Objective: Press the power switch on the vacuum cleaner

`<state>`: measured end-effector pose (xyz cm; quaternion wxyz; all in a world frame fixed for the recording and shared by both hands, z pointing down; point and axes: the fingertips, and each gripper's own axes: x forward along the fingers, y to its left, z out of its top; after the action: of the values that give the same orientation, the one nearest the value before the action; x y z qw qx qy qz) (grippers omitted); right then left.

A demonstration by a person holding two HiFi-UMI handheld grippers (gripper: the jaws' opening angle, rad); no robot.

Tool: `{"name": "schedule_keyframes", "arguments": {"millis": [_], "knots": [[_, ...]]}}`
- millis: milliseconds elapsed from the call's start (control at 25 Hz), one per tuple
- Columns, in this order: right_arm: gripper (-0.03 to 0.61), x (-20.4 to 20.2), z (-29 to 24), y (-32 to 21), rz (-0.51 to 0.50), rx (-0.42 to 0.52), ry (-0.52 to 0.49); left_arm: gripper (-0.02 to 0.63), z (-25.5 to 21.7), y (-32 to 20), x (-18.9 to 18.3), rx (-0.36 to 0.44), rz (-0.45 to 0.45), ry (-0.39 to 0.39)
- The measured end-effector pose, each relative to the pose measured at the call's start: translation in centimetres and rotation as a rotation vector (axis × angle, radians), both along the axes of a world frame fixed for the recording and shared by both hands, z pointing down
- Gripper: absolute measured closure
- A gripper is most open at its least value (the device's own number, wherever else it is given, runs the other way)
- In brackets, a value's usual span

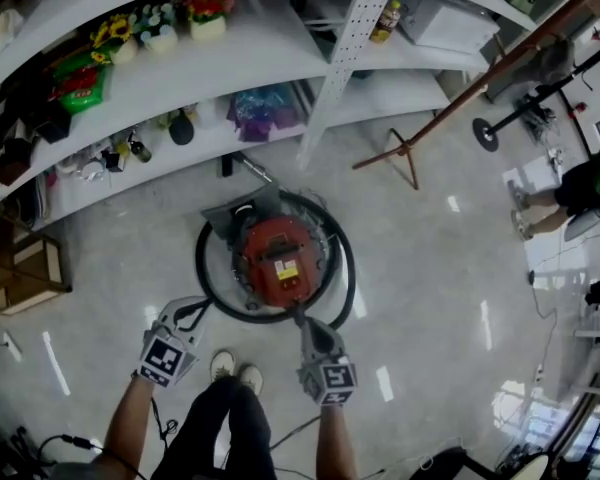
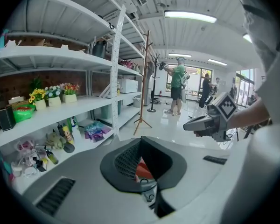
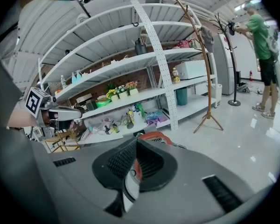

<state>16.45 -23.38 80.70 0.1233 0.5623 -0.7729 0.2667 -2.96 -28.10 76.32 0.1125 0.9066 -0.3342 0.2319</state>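
The red vacuum cleaner (image 1: 280, 258) stands on the glossy floor (image 1: 430, 288) in front of the white shelves (image 1: 260, 48), with its black hose (image 1: 206, 280) looped around it in a ring. Its power switch cannot be picked out in any view. The right hand-held gripper (image 1: 306, 326) points at the near edge of the vacuum cleaner, with its tip at the hose ring. The head view does not show whether it touches the machine. In the right gripper view its two jaws are drawn together, leaving only a thin slit between the dark pads. Nothing is clamped, and a sliver of red and white shows through the slit, with the vacuum cleaner's red top just beyond the jaw tips. The left hand-held gripper (image 1: 184, 314) hangs to the left, just outside the hose ring and apart from the machine's body. Its jaws are likewise together, holding nothing, and a patch of red is visible through the hollow between the pads. The person's shoes (image 1: 235, 368) are on the floor between the two hand-held grippers. A wooden coat stand (image 1: 405, 153) stands to the right of the shelves, and small flower pots (image 1: 155, 23) sit on an upper shelf.
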Motion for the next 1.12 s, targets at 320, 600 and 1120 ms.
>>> {"name": "schedule_keyframes", "arguments": {"millis": [320,600,1120], "knots": [[0.568,0.0,3.8,-0.8,-0.007,-0.010,0.004,0.620,4.1,-0.3,-0.6,-0.016,0.003,-0.013],[0.568,-0.1,6.9,-1.3,-0.006,-0.028,0.005,0.620,7.0,-0.6,-0.3,-0.032,0.001,-0.003],[0.568,-0.4,11.0,-4.0,-0.033,-0.026,0.049,0.620,9.3,-0.1,-0.4,-0.044,0.033,-0.019]]}}
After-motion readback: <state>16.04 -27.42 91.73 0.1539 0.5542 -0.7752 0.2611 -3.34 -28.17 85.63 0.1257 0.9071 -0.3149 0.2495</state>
